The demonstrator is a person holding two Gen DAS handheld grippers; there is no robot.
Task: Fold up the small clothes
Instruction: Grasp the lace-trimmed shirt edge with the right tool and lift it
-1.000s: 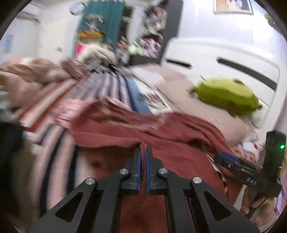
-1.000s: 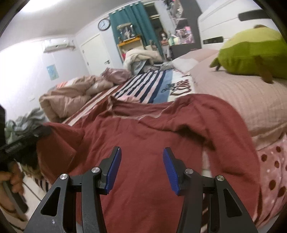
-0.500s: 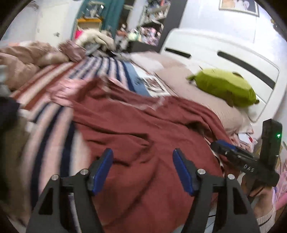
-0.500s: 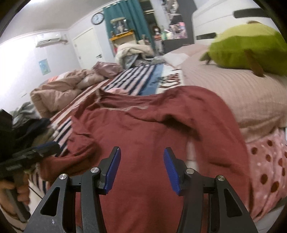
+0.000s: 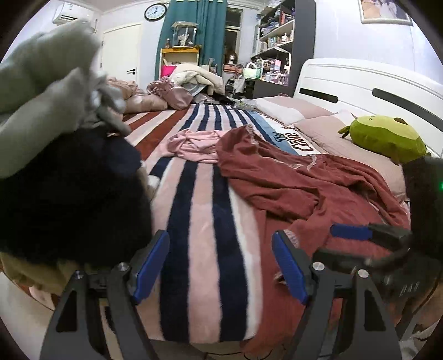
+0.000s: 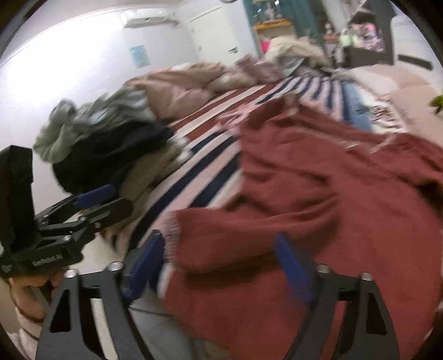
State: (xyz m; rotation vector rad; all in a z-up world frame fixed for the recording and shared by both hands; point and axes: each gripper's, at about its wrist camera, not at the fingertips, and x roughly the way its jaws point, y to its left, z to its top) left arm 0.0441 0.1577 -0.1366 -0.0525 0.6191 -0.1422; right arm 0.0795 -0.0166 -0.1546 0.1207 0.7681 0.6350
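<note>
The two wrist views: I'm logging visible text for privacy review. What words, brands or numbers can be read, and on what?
Striped blanket: large lettering at its far end, not legible.
Left gripper: white brand print on its body, too blurred to read.
Wall clock: numerals too small.
Wall poster: blurred.

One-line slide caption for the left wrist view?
Open left gripper over striped blanket, beside the spread red garment.

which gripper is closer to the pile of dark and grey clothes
Left. The left gripper sits right beside the clothes pile, its left finger almost touching. The right gripper hovers over the red garment, farther off.
</note>
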